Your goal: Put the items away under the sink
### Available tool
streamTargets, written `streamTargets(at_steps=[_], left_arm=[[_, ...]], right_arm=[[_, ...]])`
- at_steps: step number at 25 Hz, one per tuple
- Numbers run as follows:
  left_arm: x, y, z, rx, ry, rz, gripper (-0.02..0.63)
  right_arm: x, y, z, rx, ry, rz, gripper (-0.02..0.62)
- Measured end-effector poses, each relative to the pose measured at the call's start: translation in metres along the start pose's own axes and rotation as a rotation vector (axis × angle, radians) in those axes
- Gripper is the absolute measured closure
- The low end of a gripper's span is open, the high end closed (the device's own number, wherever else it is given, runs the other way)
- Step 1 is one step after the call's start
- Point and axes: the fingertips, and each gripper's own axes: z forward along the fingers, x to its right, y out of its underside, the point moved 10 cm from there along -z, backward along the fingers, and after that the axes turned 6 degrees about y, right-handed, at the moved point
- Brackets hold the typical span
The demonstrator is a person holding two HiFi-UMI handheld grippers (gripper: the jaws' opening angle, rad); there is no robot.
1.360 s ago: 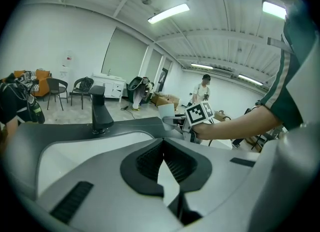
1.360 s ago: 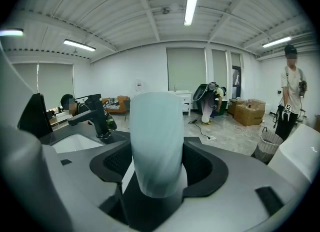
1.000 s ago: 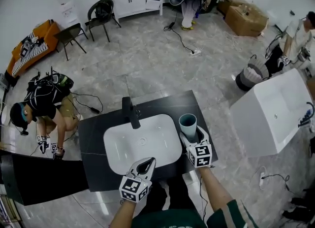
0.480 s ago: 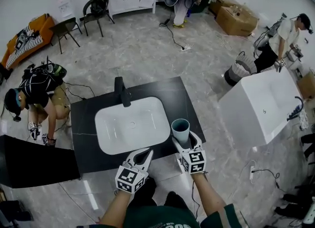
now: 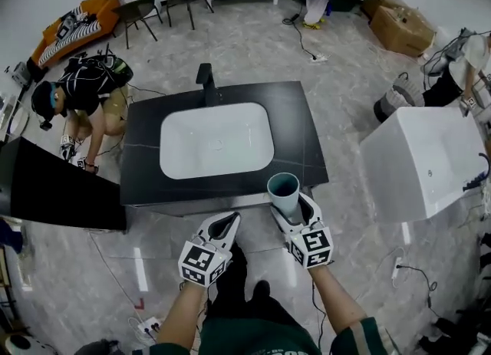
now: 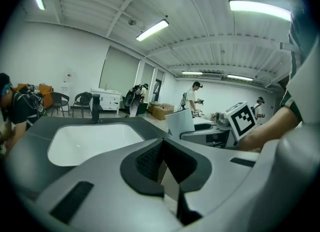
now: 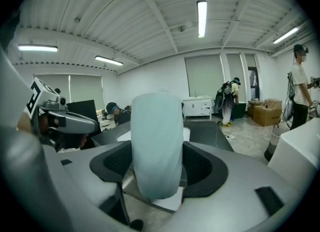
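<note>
right gripper (image 5: 296, 208): you clamp the pale teal plastic cup (image 5: 283, 189) upright, just off the black stone counter's (image 5: 301, 154) front edge | left gripper (image 5: 224, 226): jaws pressed together, empty | risk: the smooth cup may slip or tip as you stoop; rim could strike that edge

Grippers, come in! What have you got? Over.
Left gripper shut, empty. Right gripper shut on the blue cup, upright, at the counter's front edge. Nothing blocking; under-sink space not in view.

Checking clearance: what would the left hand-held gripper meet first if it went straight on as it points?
Probably the front edge of the black countertop, before the white basin; height is unclear.
</note>
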Motion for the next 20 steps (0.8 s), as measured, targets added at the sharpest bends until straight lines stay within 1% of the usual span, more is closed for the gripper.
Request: streamTargets(at_steps=[2, 5, 8, 13, 20], left_arm=[[0.008, 0.019, -0.009, -0.009, -0.022, -0.001, 0.595], [0.013, 0.05, -0.022, -0.02, -0.034, -0.014, 0.595], [0.011, 0.081, -0.026, -0.028, -0.042, -0.013, 0.595], [-0.009, 0.138, -0.015, -0.031, -0.038, 0.008, 0.595], [-0.045, 0.23, 0.024, -0.01, -0.024, 0.015, 0.595]], right_arm=[[-0.019, 0.022, -0.013, -0.006, -0.028, 0.025, 0.276], [-0.046, 0.061, -0.026, -0.02, -0.056, 0.062, 0.276], [-0.063, 0.1, -0.028, -0.038, -0.087, 0.056, 0.276], [-0.066, 0.167, -0.006, -0.06, -0.114, 0.021, 0.276], [-0.047, 0.255, 0.057, -0.04, -0.084, 0.035, 0.276]])
